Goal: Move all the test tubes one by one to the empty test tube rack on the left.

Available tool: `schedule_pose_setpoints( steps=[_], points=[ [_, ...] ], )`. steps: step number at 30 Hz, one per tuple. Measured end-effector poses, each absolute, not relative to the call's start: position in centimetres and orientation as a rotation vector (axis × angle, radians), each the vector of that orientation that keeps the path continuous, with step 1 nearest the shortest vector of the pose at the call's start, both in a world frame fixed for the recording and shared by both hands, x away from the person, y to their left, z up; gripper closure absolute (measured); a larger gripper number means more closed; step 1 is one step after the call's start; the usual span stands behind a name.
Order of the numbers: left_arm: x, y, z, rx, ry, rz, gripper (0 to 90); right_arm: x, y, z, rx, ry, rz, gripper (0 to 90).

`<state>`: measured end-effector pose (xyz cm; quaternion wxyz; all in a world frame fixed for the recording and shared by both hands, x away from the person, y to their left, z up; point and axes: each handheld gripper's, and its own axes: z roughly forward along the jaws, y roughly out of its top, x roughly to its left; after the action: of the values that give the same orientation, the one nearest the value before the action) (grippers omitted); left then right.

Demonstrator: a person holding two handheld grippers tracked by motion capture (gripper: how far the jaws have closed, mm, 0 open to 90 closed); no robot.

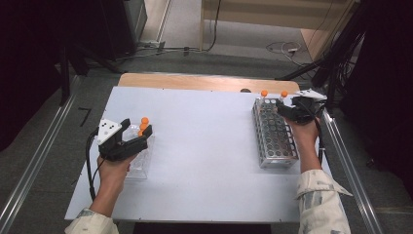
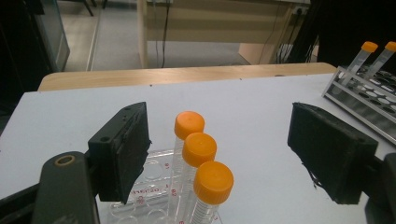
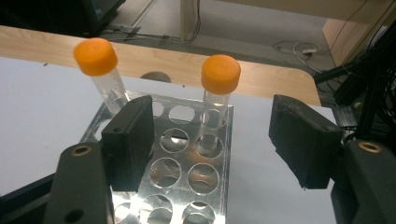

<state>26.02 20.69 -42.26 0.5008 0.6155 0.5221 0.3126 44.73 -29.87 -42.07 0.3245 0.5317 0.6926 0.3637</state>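
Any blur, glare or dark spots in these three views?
High view: sharp on the table, side edges nearly black. Right gripper view: the left orange-capped tube is slightly smeared, bright glints on the metal rack. Left gripper view: the three orange caps are crisp, far background soft.

**Wide open middle, clutter at both sides**

Middle of the table [image 1: 204, 146] is bare, easy passage. Right side: metal rack [image 1: 275, 134] with two orange-capped tubes [image 3: 219, 88] standing upright at its far end. Left side: clear rack [image 1: 139, 163] with three capped tubes [image 2: 198, 154] sticking up between the left jaws.
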Motion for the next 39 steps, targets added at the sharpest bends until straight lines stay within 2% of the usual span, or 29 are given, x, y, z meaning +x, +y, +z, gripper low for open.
schedule_pose_setpoints(
  steps=[13, 18, 27, 33, 39],
  points=[
    [26.2, 20.7, -42.5, 1.494, 1.267, 0.758, 21.5, 47.4, -30.5, -43.5, 1.365, 1.871, 0.936, 43.6],
    [26.2, 20.5, -42.5, 1.499, 1.266, 0.758, 21.6, 47.9, -30.7, -43.8, 1.349, 1.896, 0.938, 53.3],
    [26.3, 20.3, -42.6, 1.511, 1.262, 0.751, 22.0, 48.6, -31.1, -44.3, 1.333, 1.921, 0.986, 59.8],
    [26.3, 20.3, -42.6, 1.512, 1.262, 0.749, 22.0, 48.7, -31.1, -44.4, 1.309, 1.941, 1.013, 70.1],
    [26.2, 20.3, -42.5, 1.509, 1.257, 0.750, 22.2, 48.6, -31.0, -44.1, 1.290, 1.953, 1.002, 71.1]
  ],
)
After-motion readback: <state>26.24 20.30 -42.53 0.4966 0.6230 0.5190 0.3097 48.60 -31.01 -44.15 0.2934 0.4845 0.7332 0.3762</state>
